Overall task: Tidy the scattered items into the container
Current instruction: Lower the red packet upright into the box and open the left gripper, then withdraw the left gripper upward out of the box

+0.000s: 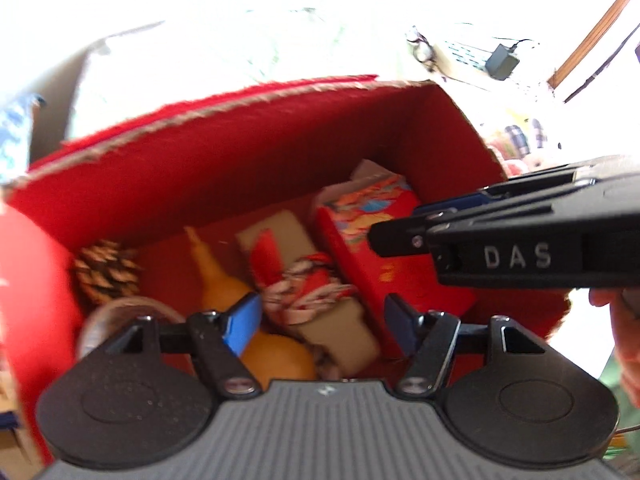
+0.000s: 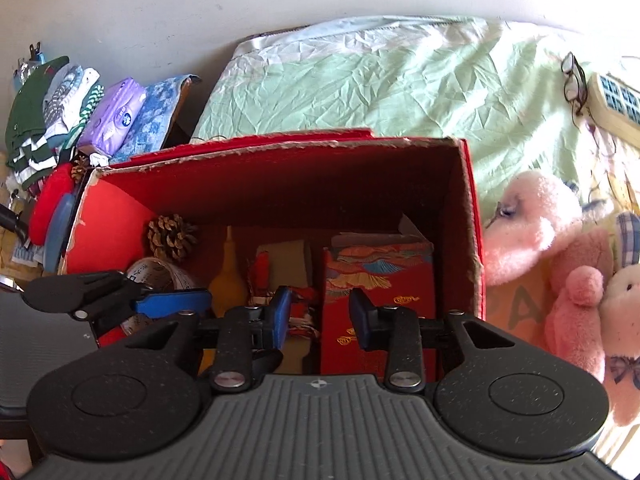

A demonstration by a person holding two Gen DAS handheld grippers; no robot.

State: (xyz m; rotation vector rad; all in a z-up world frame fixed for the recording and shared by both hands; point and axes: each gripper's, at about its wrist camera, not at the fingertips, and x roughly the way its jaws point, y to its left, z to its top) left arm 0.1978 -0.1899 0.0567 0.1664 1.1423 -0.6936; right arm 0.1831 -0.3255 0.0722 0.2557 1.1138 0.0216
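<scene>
A red cardboard box point(image 1: 224, 168) point(image 2: 304, 176) stands open on the bed. Inside lie a pine cone point(image 1: 106, 270) point(image 2: 172, 236), an orange gourd point(image 1: 224, 280) point(image 2: 229, 276), a red patterned packet point(image 1: 372, 220) point(image 2: 380, 276), a tan card with red-and-white cord point(image 1: 304, 280) point(image 2: 280, 268) and a clear roll point(image 1: 116, 312) point(image 2: 160, 274). My left gripper point(image 1: 320, 322) hovers open over the box's near edge, nothing between its blue pads. My right gripper point(image 2: 319, 316) is also open and empty above the packet; in the left wrist view it enters from the right point(image 1: 440, 224).
A green bedsheet point(image 2: 380, 80) stretches behind the box. Pink plush toys point(image 2: 560, 248) lie to the right, with glasses point(image 2: 574, 80) and a remote point(image 2: 616, 100) further back. Folded clothes and a purple tissue pack point(image 2: 116, 116) are stacked at the left.
</scene>
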